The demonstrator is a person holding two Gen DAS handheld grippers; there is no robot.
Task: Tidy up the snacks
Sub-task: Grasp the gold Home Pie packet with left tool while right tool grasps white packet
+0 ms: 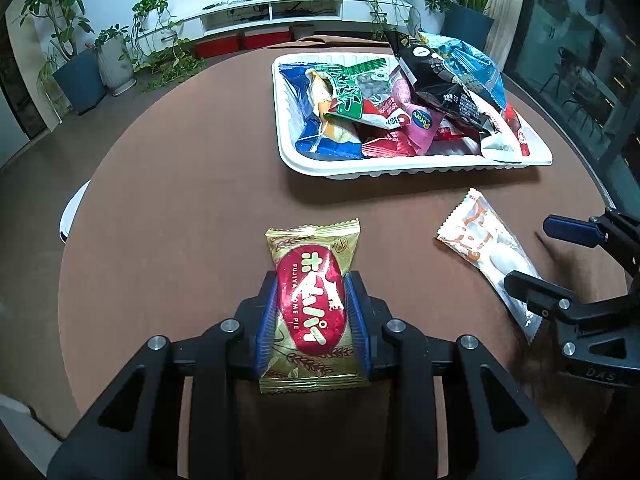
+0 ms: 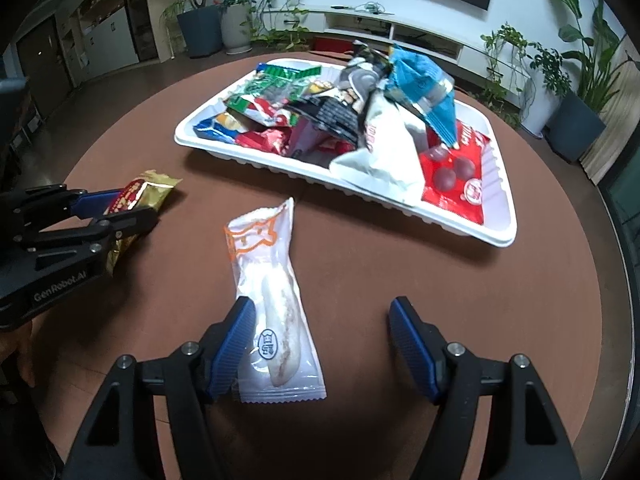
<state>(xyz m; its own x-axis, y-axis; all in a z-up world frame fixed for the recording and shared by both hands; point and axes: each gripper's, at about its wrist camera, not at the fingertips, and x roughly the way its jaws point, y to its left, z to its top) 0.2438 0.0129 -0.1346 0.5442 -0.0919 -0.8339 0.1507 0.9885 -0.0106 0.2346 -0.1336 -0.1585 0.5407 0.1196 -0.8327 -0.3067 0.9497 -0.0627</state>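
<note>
Left wrist view. Left claw: closed on gold pie pack, both blue pads pressed to its long sides; pack sits low over the brown worktop, on the near side of the tray. Tray: white, heaped with assorted snack packs, far side of worktop. White pack: flat on worktop just in front of the tray's right corner. Right claw: enters from the right, jaws apart around that pack's end.

Right wrist view. Right claw: open, gripping nothing; left pad at the white pack's edge, right pad well clear. White pack lies lengthwise on worktop, near side of tray. Gold pie pack in left claw, left of tray.

Step in hand: gathering the two loose packs. Next, likely: right claw centres over white pack and closes; left carries pie pack to the tray, needing a gap in the heap.
</note>
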